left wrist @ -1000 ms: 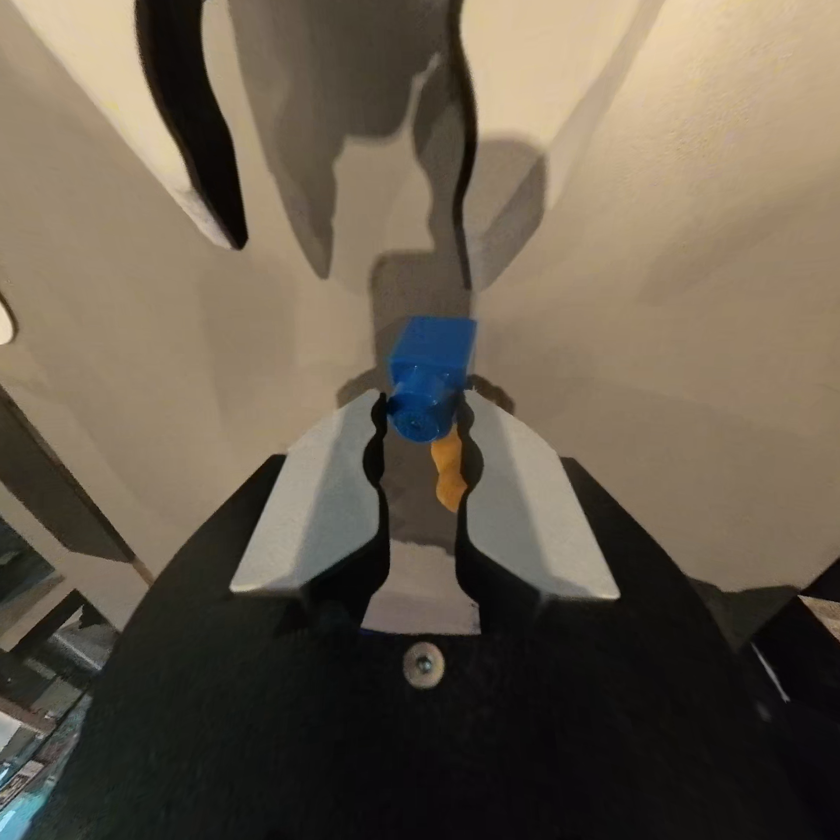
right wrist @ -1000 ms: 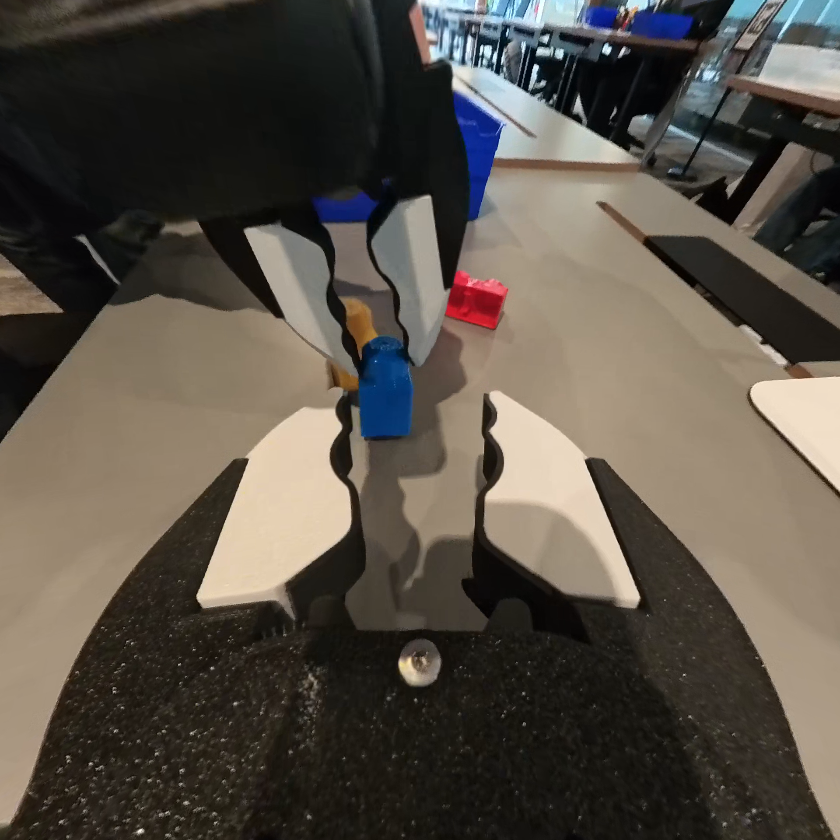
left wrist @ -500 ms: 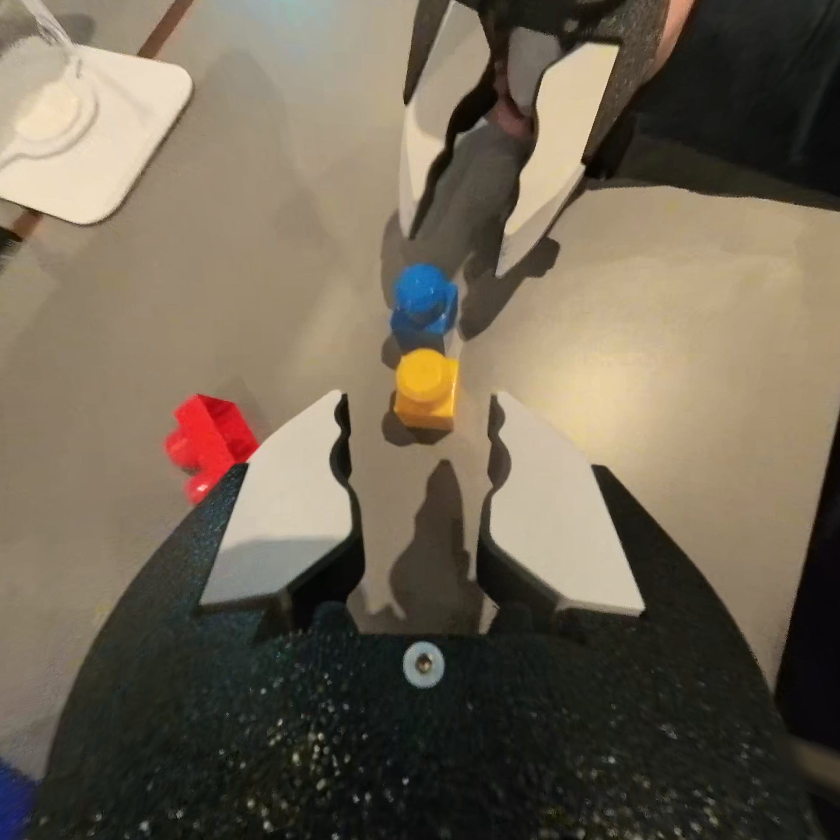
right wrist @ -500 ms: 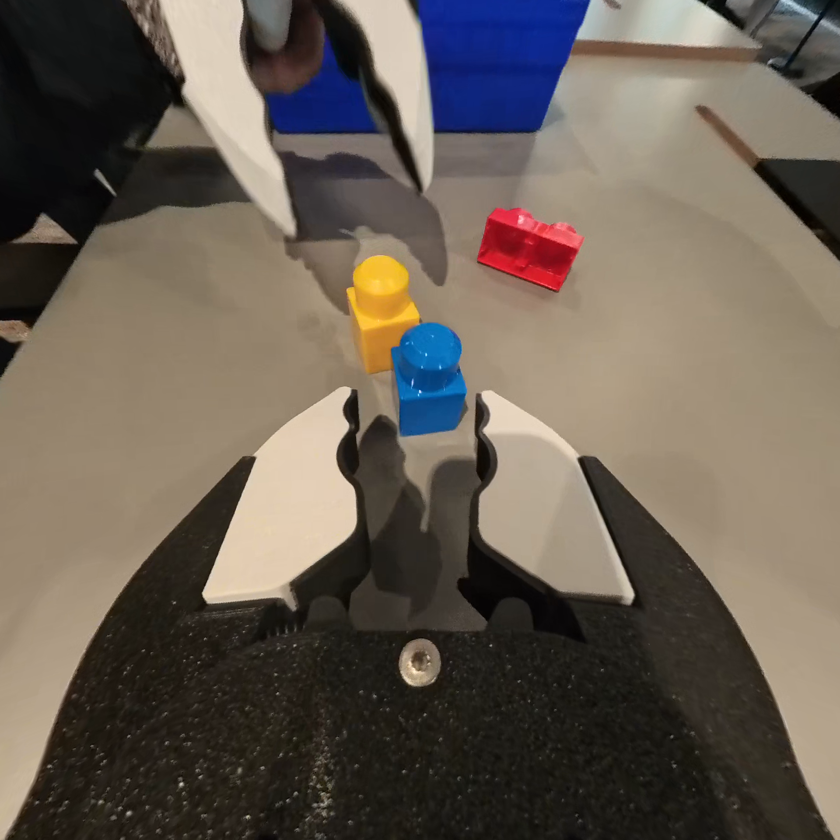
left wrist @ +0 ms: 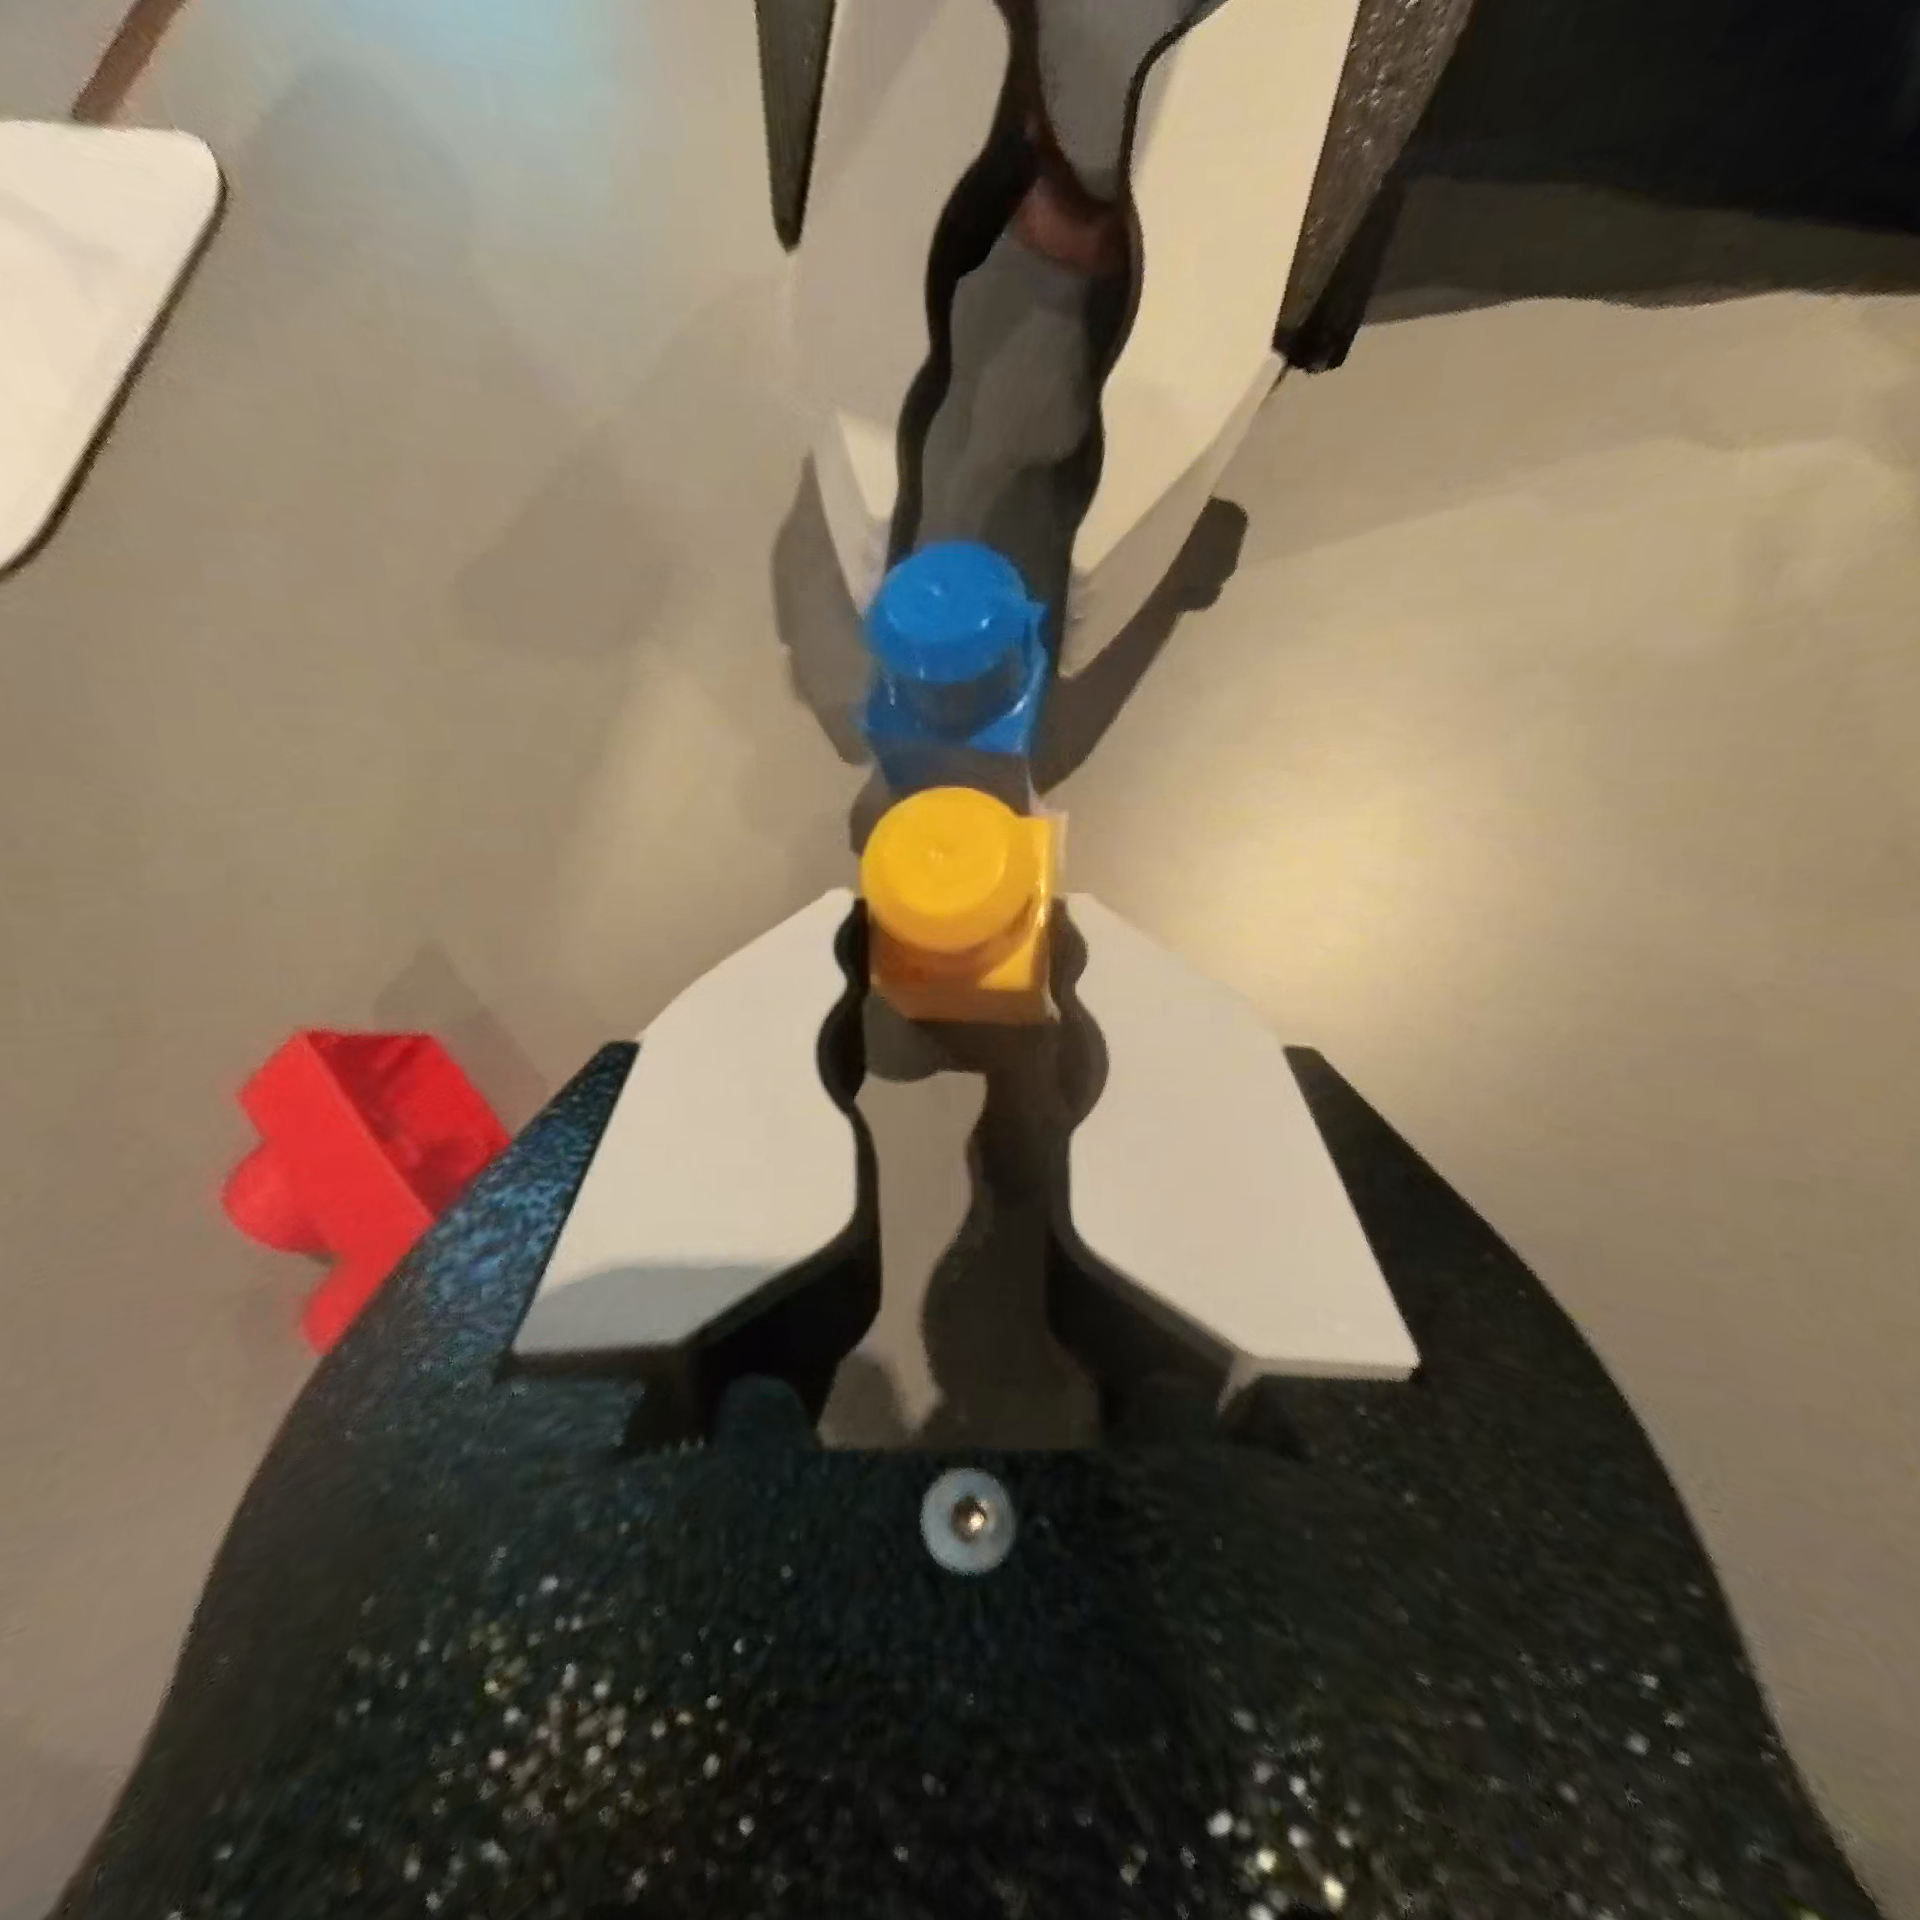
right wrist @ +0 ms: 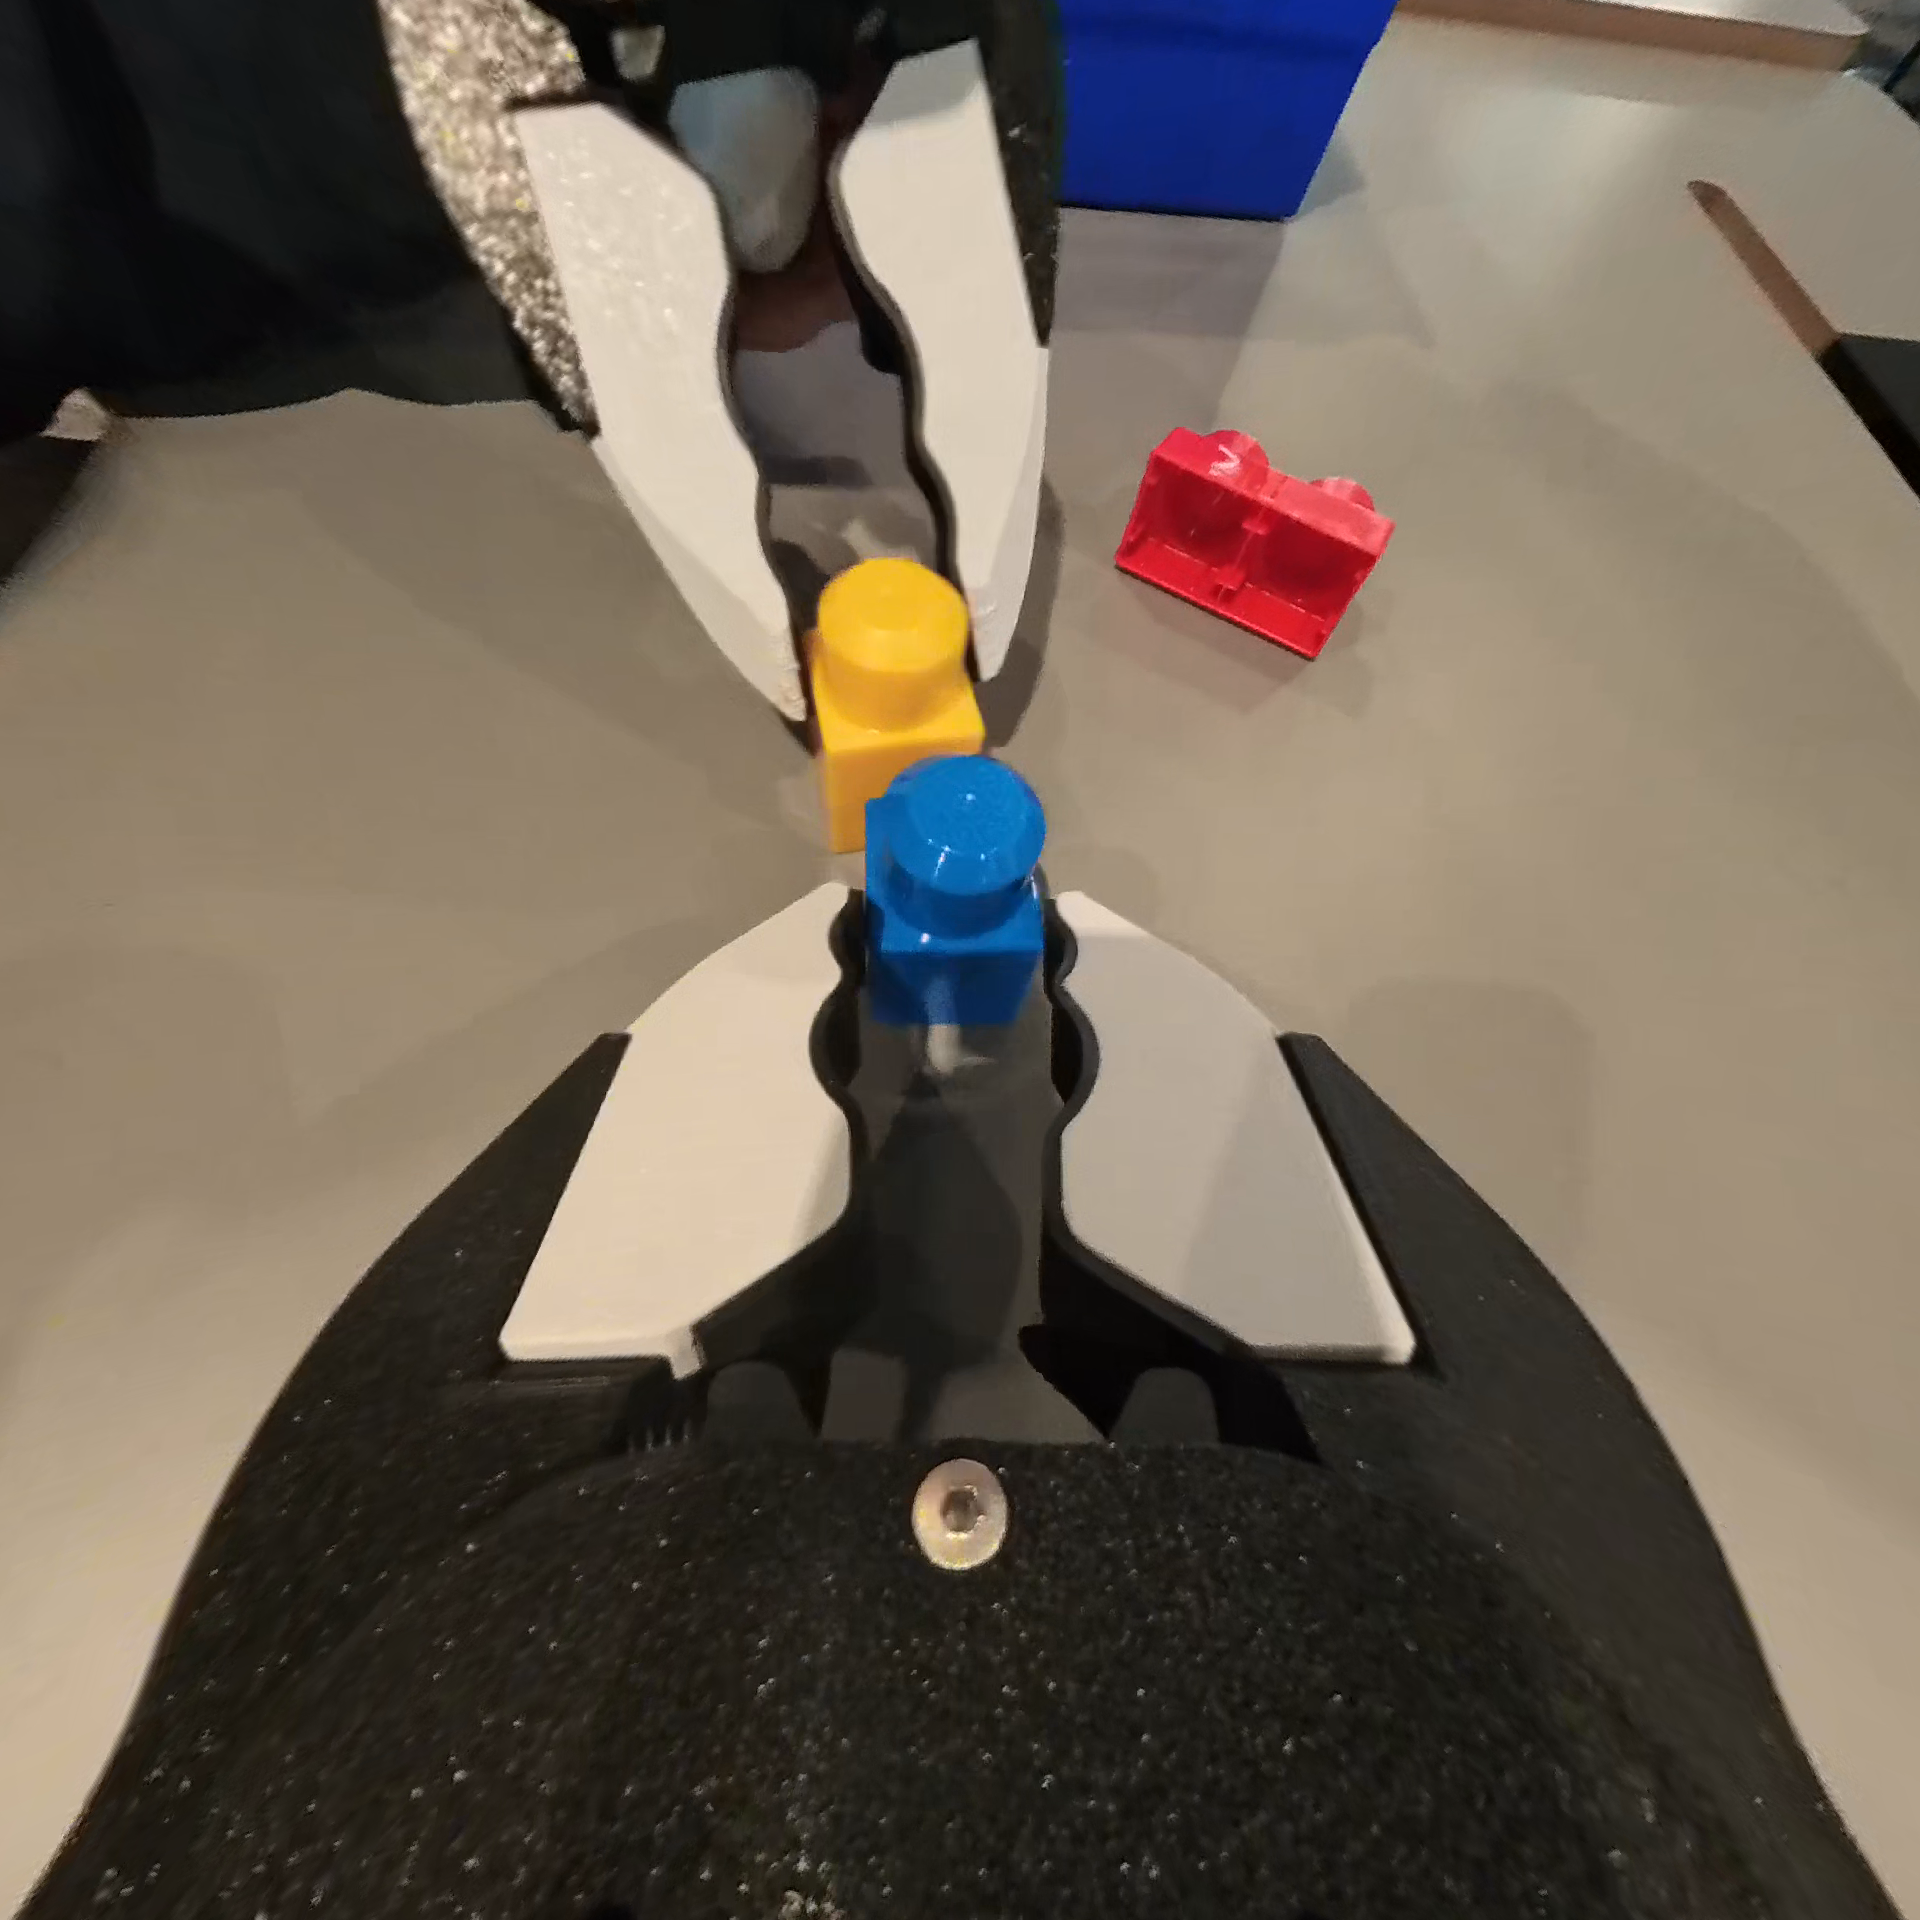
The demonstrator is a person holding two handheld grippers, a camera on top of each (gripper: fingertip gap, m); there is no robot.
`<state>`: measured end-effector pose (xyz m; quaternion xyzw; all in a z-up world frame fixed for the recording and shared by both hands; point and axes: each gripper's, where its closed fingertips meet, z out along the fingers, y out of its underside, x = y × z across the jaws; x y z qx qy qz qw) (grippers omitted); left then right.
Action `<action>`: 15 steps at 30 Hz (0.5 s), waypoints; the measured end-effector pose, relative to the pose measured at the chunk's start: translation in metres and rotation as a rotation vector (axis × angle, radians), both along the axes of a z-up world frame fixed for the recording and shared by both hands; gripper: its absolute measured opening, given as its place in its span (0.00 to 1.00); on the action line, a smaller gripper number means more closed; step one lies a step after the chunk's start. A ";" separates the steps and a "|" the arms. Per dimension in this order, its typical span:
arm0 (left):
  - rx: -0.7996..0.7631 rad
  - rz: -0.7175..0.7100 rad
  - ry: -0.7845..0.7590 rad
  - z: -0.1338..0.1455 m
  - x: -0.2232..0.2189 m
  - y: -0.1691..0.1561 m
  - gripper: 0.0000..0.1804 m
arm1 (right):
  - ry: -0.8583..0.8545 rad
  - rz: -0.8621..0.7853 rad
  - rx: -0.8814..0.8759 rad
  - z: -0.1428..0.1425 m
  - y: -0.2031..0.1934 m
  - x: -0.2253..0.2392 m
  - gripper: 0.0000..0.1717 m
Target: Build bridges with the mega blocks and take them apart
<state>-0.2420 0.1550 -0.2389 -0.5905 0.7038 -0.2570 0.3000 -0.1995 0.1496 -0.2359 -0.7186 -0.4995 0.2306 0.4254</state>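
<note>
- White rounded-corner board (left wrist: 73, 312) lies at the far left edge of the grey table (left wrist: 416, 623)
- Red two-stud plastic block (left wrist: 353, 1164) lies tipped on its side on the table, apart from the other blocks
- Left gripper (left wrist: 956, 925) has its white fingers closed around the yellow single-stud plastic block (left wrist: 956, 914), the pads against its sides; the block stands upright on the table
- Blue single-stud plastic block (right wrist: 951, 925) stands upright right beside the yellow one, seemingly touching it
- Right gripper (right wrist: 951, 914) has its fingers closed on the blue block's sides, narrowly parted by its width
- Blue plastic bin (right wrist: 1205, 104) sits beyond, at the table's far side
</note>
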 end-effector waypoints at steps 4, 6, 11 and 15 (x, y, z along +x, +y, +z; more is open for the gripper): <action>-0.002 -0.061 0.002 0.000 0.008 -0.001 0.18 | 0.008 0.017 -0.012 0.000 -0.004 0.004 0.19; -0.005 -0.093 -0.008 0.000 0.013 -0.002 0.18 | 0.010 0.028 -0.011 0.000 -0.005 0.005 0.19; -0.014 -0.144 -0.025 0.000 0.023 -0.004 0.18 | 0.017 0.055 -0.004 0.000 -0.009 0.008 0.19; -0.015 -0.169 -0.030 0.000 0.026 -0.005 0.18 | 0.020 0.052 0.002 0.000 -0.008 0.011 0.19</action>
